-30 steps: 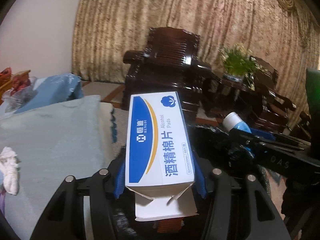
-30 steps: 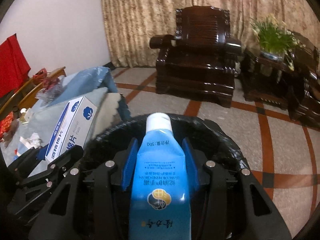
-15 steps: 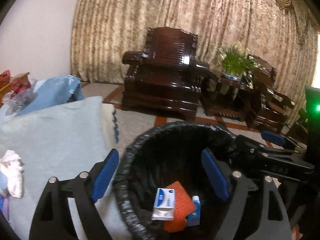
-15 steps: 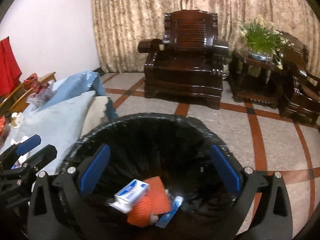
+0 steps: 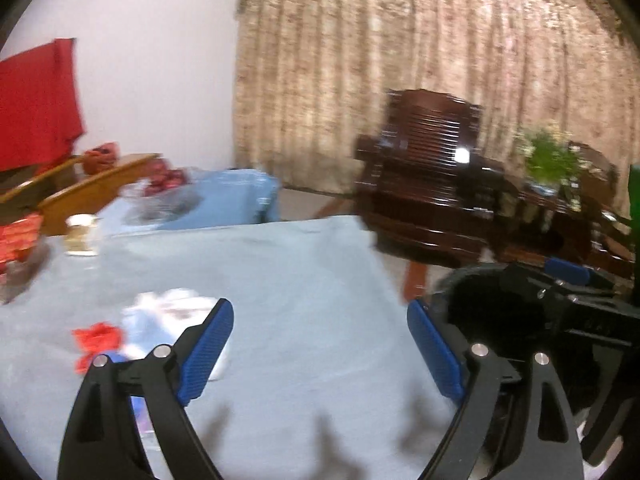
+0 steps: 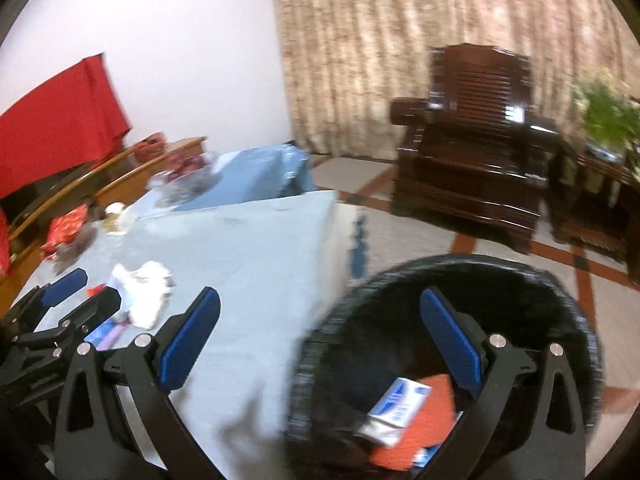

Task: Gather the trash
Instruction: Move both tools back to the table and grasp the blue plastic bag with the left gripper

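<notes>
My left gripper (image 5: 320,340) is open and empty over the light blue tablecloth (image 5: 304,280). Crumpled white tissue (image 5: 172,312) and a red scrap (image 5: 98,340) lie just left of its left finger. My right gripper (image 6: 320,332) is open and empty, straddling the table edge and the black-lined bin (image 6: 568,296). Inside the bin lie the blue-and-white box (image 6: 396,404) and an orange piece (image 6: 424,428). The white tissue (image 6: 146,288) also shows in the right wrist view, beside the left gripper (image 6: 64,300). The bin (image 5: 476,304) sits at the right of the left wrist view.
A jar (image 5: 82,234), red packets (image 5: 20,236) and a bag of red items (image 5: 164,188) sit at the table's far left. A dark wooden armchair (image 6: 476,136) and a potted plant (image 6: 608,116) stand beyond on the tiled floor.
Both grippers let go of the box and the tube into the bin, opened, and have swung left from over the bin toward the table and the tissue.
</notes>
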`<state>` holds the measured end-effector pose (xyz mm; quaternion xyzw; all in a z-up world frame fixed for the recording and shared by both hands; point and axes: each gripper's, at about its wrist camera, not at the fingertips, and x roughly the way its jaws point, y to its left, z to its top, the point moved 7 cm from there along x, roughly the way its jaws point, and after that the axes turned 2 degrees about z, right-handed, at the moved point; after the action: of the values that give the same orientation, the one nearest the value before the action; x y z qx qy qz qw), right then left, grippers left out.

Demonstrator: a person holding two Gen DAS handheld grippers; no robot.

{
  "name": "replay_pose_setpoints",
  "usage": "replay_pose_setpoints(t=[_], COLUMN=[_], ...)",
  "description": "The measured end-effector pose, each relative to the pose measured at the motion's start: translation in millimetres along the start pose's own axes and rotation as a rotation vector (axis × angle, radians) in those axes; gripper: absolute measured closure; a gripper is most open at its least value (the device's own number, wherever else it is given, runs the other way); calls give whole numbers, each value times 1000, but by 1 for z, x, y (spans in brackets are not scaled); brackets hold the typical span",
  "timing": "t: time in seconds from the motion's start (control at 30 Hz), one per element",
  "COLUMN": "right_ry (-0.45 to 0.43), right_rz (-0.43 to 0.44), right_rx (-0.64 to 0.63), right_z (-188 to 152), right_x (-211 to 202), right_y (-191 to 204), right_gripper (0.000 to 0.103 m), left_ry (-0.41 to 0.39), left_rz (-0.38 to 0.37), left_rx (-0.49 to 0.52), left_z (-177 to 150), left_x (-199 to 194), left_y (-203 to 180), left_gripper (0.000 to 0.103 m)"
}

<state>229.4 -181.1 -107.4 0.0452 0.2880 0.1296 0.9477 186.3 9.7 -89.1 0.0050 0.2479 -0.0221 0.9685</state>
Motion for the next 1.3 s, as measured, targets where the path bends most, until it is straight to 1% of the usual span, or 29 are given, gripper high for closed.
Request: replay_pose_setpoints(t=[0.03, 0.07, 0.1, 0.17, 0.27, 0.43, 0.5, 0.63, 0.9, 0.93, 1.03, 1.1, 1.2, 1.3], right_ry=[1, 0, -1, -3, 19, 75, 97, 119, 150, 153, 160, 162, 178, 181], right_rz=[20, 36, 59, 88, 144, 183, 185, 196, 202, 202, 205, 207, 210, 219], right_rx=[-17, -31, -46, -65, -91, -134, -160, -186, -209, -213, -213, -211, -216, -218], right_z=[0, -1, -2, -5, -17, -38, -44, -52, -57, -58, -59, -60, -61, -61], right_x=[5, 9, 14, 21, 36, 56, 64, 75, 96, 98, 105, 107, 112, 114], right_y=[16, 29, 45, 66, 102, 143, 157, 172, 182, 183, 185, 186, 192, 196], right_gripper=[6, 6, 6, 6, 6, 6, 6, 6, 6, 6, 6, 5, 5, 5], left_ry=[0, 3, 5, 17, 36, 90, 113, 150, 205, 215, 239, 252, 244, 222], left_rz=[23, 61, 80, 138, 204, 276, 288, 286, 251, 242, 217, 199, 187, 194], left_rx=[-3, -10, -15, -33, -62, -130, -153, -189, -217, -218, -219, -224, -234, -235], left_z=[-3, -9, -12, -25, -43, -73, -80, -90, -94, -94, -97, -100, -100, -96], left_x=[-2, -6, -8, -13, -17, -12, -6, 9, 41, 45, 53, 56, 55, 48], left_y=[12, 31, 40, 70, 106, 159, 171, 186, 190, 190, 188, 187, 188, 189], left_gripper=[16, 16, 16, 16, 16, 16, 17, 17, 18, 19, 34, 52, 61, 66])
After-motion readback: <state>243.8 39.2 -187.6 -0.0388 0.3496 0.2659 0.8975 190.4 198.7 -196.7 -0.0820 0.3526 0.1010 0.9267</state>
